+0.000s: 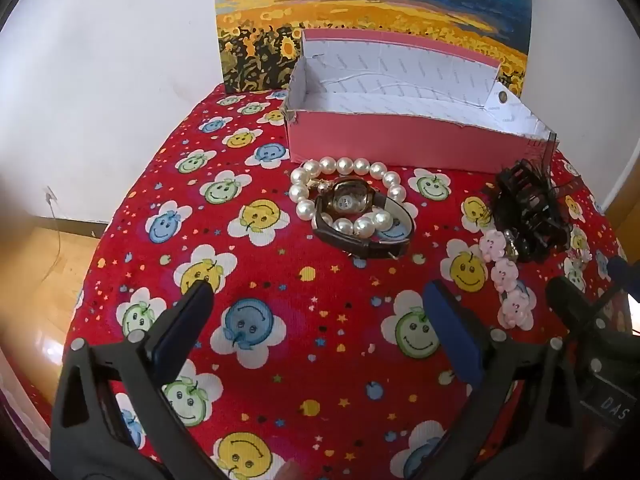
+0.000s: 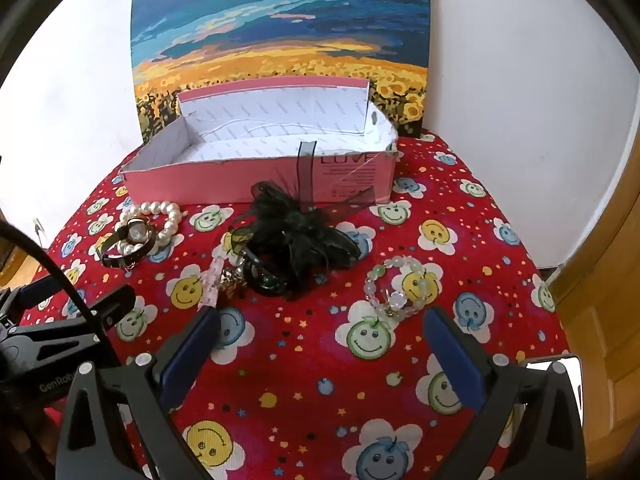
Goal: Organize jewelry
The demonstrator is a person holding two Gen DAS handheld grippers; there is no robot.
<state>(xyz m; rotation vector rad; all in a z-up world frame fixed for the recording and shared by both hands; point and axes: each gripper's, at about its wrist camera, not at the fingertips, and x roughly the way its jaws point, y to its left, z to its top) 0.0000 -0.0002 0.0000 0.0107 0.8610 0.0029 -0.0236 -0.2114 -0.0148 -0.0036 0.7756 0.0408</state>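
Note:
A pink box point(image 1: 400, 144) with a white inside stands empty at the back of the red cloth; it also shows in the right wrist view point(image 2: 224, 182). In front of it lie a pearl bracelet point(image 1: 320, 168) and a brown-strap watch point(image 1: 352, 204) on top of it, also seen in the right wrist view as bracelet point(image 2: 170, 216) and watch point(image 2: 134, 234). A black feather hair clip point(image 2: 296, 240) lies mid-table beside a pink bead bracelet point(image 1: 506, 276). A pale green bead bracelet point(image 2: 396, 284) lies right. My left gripper point(image 1: 320, 312) and right gripper point(image 2: 320, 344) are open and empty, short of the items.
A red cloth with smiley flowers point(image 1: 260, 280) covers the table. A sunflower painting point(image 2: 280, 40) leans on the white wall behind the box. A wooden door point(image 2: 600, 320) is at the right. The left gripper's body point(image 2: 60, 332) shows at the right view's left edge.

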